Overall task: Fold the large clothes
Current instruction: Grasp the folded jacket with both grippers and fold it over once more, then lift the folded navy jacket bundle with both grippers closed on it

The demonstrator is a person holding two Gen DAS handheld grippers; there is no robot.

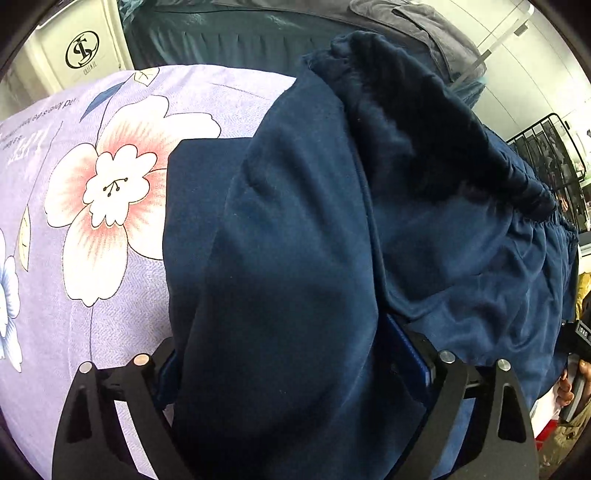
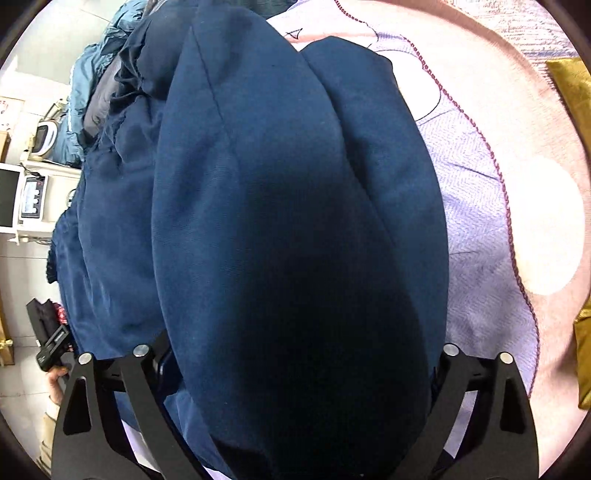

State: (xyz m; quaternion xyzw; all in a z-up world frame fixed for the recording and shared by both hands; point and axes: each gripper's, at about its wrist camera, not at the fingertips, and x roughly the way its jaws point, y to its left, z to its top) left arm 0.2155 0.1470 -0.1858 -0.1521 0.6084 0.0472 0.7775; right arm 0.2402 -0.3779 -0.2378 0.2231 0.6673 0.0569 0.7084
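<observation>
A large navy blue garment (image 1: 295, 229) with an elastic gathered waistband (image 1: 443, 140) lies on a lilac floral bedsheet (image 1: 110, 184). My left gripper (image 1: 295, 369) has a thick fold of the navy cloth between its fingers, which hides the tips. In the right wrist view the same navy garment (image 2: 288, 221) fills the middle. My right gripper (image 2: 295, 362) also has a bulging fold of it between its fingers, fingertips hidden. The other gripper shows at each view's edge (image 1: 576, 339) (image 2: 51, 350).
A grey garment (image 1: 424, 29) and a dark green cover (image 1: 229, 40) lie beyond the navy one. A black wire rack (image 1: 554, 155) stands at the right. A pink quilted blanket (image 2: 535, 166) and mustard cushion (image 2: 576, 85) lie at the right. White appliances (image 2: 33, 192) stand at the left.
</observation>
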